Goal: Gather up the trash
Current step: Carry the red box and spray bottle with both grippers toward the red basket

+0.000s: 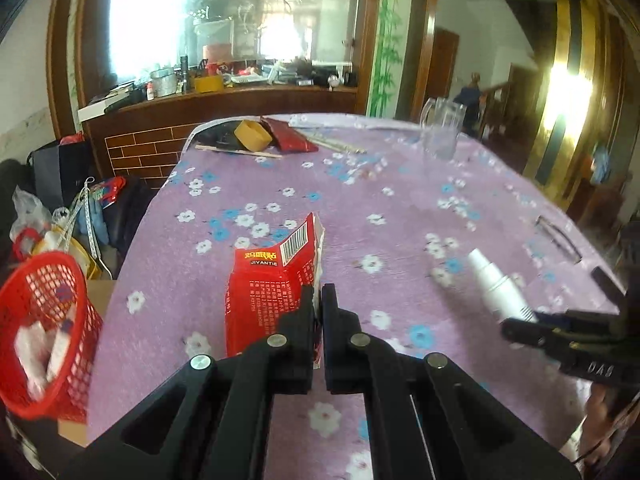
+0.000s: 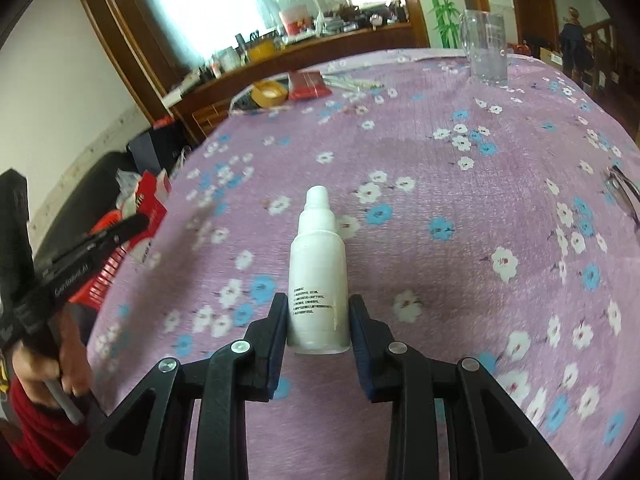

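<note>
Holding trash in both tongs, table edge side.
red carton: I've got the torn red carton [image 1: 276, 292] pinched between my left gripper [image 1: 318, 304] fingers, jaws nearly together on its right edge; carton stands up off the tablecloth [image 1: 360, 200], barcode flap on top.
white bottle: small white spray bottle [image 2: 319, 276] sits between my right gripper [image 2: 319, 320] fingers, pads touching both sides of its lower body, nozzle pointing away from me; clamped on it. Lifted or resting on the cloth: cannot tell.
cross-view: left camera shows the bottle [image 1: 496, 284] at the right gripper's [image 1: 516, 320] tip, blurred.
red basket: mesh basket [image 1: 44, 320] off the table's left edge, near the carton, white scraps inside.
table far end: glass mug [image 2: 486, 48] upright, well apart from both tongs; yellow tape roll [image 1: 252, 135] beside a flat red packet [image 1: 290, 134]; chopsticks [image 1: 336, 144] just beside the packet.
right edge: eyeglasses [image 2: 624, 196] on the cloth.
</note>
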Demonstrator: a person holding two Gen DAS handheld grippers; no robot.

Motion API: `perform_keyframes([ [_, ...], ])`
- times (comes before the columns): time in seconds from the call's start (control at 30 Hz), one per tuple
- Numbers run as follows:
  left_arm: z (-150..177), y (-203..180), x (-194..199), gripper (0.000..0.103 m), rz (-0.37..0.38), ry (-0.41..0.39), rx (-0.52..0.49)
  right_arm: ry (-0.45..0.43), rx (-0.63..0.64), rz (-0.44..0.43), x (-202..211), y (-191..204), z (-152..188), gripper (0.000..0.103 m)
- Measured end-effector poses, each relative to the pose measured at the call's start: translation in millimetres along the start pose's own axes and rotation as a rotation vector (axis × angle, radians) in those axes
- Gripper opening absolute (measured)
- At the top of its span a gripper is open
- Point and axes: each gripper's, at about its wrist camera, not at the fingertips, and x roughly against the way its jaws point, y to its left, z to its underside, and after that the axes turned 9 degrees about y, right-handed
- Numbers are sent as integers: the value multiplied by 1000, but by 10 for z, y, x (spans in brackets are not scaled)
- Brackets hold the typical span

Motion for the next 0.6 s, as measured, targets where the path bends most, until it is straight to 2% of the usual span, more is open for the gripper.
perform_keyframes([
  [0.07,75,-44,78,3,-9,-27,13,-18,4,-11,45,73,80,33],
  [0.23,232,-119,237,3,-10,-64,33,-46,40,43,125,268,237,33],
  [0.47,403,-169,395,3,-33,-84,41,-62,67,78,263,460,357,33],
  [0.6,497,-162,458,3,-62,-89,41,-99,102,112,400,615,396,33],
])
